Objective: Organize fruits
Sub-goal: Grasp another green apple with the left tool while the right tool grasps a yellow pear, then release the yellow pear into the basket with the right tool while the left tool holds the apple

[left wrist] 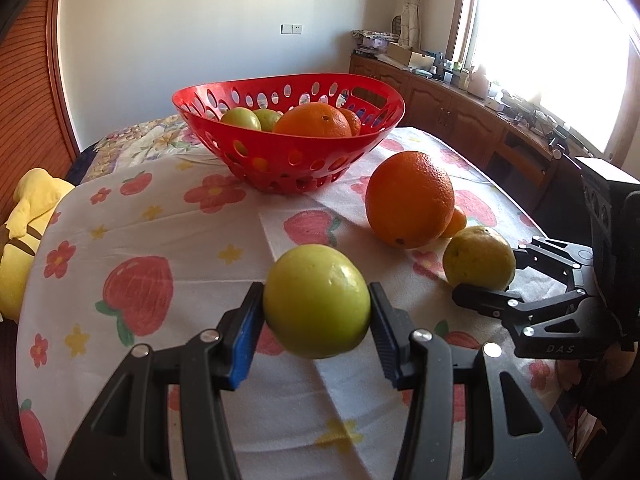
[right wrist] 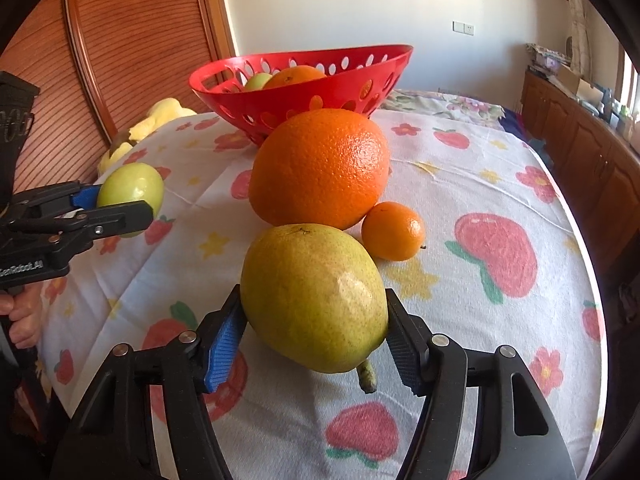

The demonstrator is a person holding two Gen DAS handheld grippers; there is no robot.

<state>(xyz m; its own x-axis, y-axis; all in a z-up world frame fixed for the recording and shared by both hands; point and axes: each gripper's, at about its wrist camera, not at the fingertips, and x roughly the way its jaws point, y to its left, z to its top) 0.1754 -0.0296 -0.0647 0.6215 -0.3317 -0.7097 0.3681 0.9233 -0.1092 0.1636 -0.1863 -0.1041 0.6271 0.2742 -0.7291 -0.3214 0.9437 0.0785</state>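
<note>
My left gripper [left wrist: 316, 293] is shut on a green apple [left wrist: 316, 304], held a little above the strawberry-print tablecloth [left wrist: 140, 240]. It shows from the side in the right wrist view as the left gripper [right wrist: 124, 202] with the apple [right wrist: 130, 186]. My right gripper [right wrist: 313, 299] has both pads against a yellow-green pear [right wrist: 312, 300] that rests on the cloth. A large orange [right wrist: 320, 168] and a small mandarin [right wrist: 394, 231] lie just behind the pear. Further back stands a red perforated basket [left wrist: 288, 178] holding oranges [left wrist: 314, 120] and green fruits [left wrist: 240, 118].
A yellow plush toy [left wrist: 24, 216] lies off the table's left edge. Wooden cabinets [left wrist: 460, 120] with clutter on top run under the bright window on the right. A ribbed wooden panel [right wrist: 140, 40] stands behind the table at the left.
</note>
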